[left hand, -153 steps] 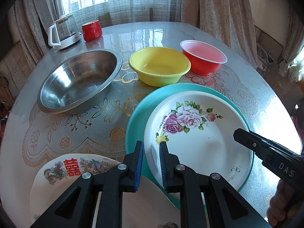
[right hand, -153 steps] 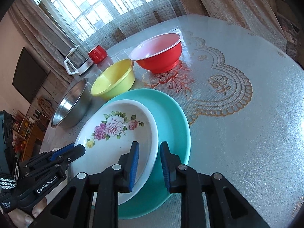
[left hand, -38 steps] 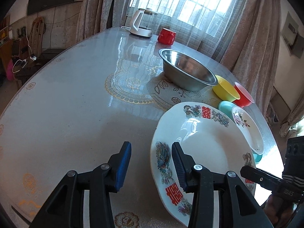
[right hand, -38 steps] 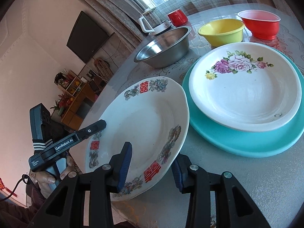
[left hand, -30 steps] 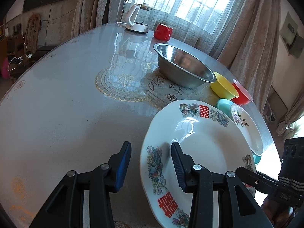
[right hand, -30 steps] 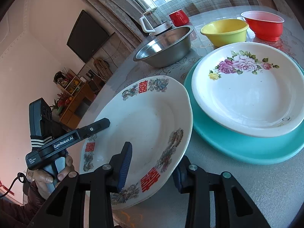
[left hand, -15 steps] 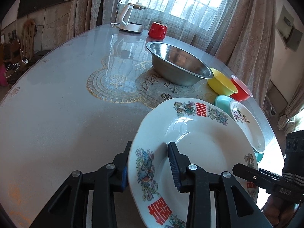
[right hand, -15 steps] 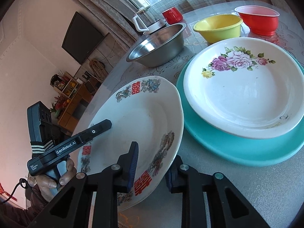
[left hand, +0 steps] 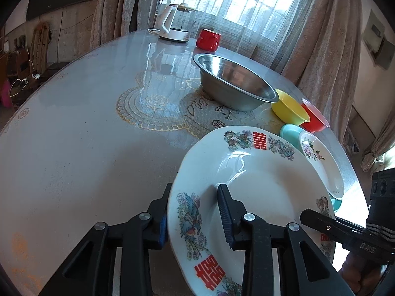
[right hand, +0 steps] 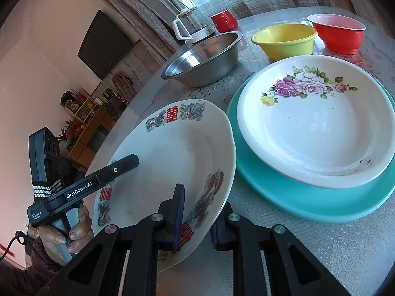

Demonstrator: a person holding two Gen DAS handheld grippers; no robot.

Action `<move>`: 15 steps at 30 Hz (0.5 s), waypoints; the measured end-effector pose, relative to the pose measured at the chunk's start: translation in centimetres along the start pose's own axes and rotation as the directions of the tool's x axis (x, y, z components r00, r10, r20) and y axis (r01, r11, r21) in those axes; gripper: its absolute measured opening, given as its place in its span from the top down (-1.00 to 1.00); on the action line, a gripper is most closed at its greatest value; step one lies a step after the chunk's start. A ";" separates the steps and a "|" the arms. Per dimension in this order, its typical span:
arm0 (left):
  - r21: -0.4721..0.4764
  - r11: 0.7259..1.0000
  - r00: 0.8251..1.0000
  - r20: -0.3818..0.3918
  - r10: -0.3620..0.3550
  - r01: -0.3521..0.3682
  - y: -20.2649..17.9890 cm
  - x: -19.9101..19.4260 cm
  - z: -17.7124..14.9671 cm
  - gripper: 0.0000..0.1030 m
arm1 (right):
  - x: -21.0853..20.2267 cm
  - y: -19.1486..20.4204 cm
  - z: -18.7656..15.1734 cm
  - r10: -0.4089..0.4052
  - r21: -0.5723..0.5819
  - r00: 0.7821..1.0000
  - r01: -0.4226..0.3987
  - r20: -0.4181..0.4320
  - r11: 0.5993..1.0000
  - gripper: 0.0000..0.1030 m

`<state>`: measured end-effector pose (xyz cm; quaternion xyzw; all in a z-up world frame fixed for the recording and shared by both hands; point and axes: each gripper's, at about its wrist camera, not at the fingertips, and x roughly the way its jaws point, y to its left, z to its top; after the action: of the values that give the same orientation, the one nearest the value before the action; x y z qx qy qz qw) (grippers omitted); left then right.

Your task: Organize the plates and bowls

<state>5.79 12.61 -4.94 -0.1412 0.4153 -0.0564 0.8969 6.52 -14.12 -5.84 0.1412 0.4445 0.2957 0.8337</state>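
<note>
A white plate with red characters and bird prints (left hand: pixel 256 187) (right hand: pixel 172 155) is held at opposite rims by both grippers, tilted above the table. My left gripper (left hand: pixel 195 212) is shut on its left rim, one finger under and one inside. My right gripper (right hand: pixel 197 214) is shut on its near rim. To the right, a white rose plate (right hand: pixel 318 120) (left hand: pixel 321 165) lies on a teal plate (right hand: pixel 308 202). Behind stand a steel bowl (left hand: pixel 234 83) (right hand: pixel 205 59), a yellow bowl (left hand: pixel 291 108) (right hand: pixel 286 39) and a red bowl (left hand: pixel 316 118) (right hand: pixel 340 32).
A white kettle (left hand: pixel 175 28) and a red mug (left hand: pixel 208 39) stand at the far edge of the round table (left hand: pixel 74 128) near the curtained window. A TV and shelves (right hand: pixel 81 113) are off the table's left side.
Both grippers have closed on the red-character plate's rims, and it has risen and tilted off the table. Earlier they stood open at the stacked rose and teal plates.
</note>
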 end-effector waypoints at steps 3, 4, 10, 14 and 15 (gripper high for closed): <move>0.029 1.000 1.000 0.000 0.003 -0.003 -0.2 0.0 -0.1 0.33 | 0.0 0.0 -0.1 0.002 -0.003 1.000 -0.002 0.006 1.000 0.62; 0.034 0.999 1.000 -0.004 0.006 -0.006 -0.2 0.0 0.0 0.32 | 0.0 -0.2 -0.1 0.006 0.002 1.000 -0.006 0.006 1.000 0.64; 0.045 0.998 0.999 0.033 0.036 -0.038 -0.8 0.3 -0.2 0.26 | -0.1 -0.1 -0.2 0.000 0.000 1.000 0.000 0.016 1.000 0.63; 0.018 1.000 1.000 0.024 0.018 -0.018 -0.3 0.0 -0.3 0.32 | -0.2 0.1 -0.3 -0.011 -0.002 1.000 0.011 0.018 1.000 0.66; 0.014 1.000 1.000 0.021 0.016 -0.017 -0.3 -0.1 -0.3 0.32 | -0.2 0.2 -0.3 -0.018 -0.005 1.000 0.019 0.016 1.000 0.66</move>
<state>5.50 12.30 -5.02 -0.1320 0.4065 -0.0505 0.9026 6.18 -14.06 -5.78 0.1374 0.4382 0.2879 0.8404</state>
